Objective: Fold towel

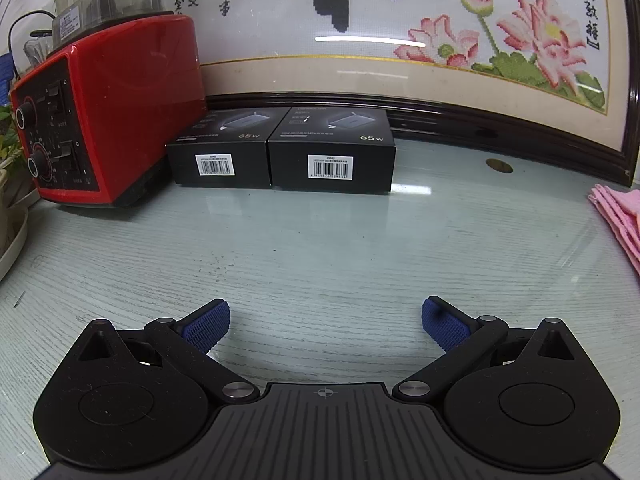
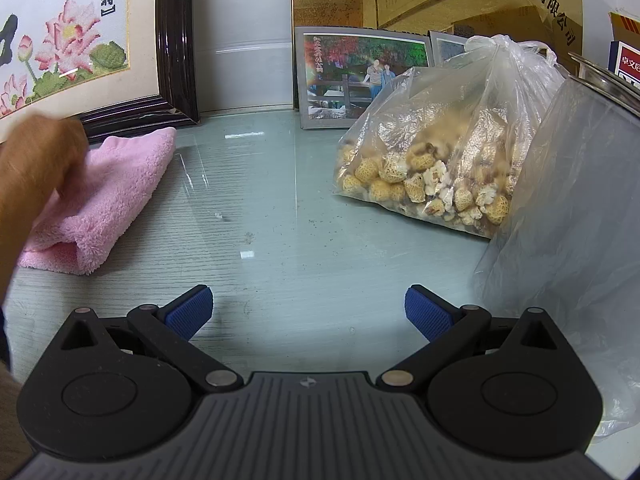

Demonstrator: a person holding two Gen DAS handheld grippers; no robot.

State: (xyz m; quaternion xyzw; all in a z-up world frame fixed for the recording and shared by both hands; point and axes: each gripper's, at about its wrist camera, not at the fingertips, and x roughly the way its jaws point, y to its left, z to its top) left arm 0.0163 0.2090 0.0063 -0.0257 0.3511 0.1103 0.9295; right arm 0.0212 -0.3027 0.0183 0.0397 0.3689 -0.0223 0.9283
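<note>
Towel (image 2: 100, 196), pink, is lying folded on the glass table (image 2: 280, 208), just in front of the cross-stitch frame (image 2: 176, 40). Left gripper (image 1: 325, 322) & right gripper (image 2: 308, 312) are both hovering w/ jaws spread, holding nothing. A blurry bare hand (image 2: 36, 168) is probably touching the towel.

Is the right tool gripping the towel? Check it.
No: the right tool is open over the bare table, apart from the pink towel.
</note>
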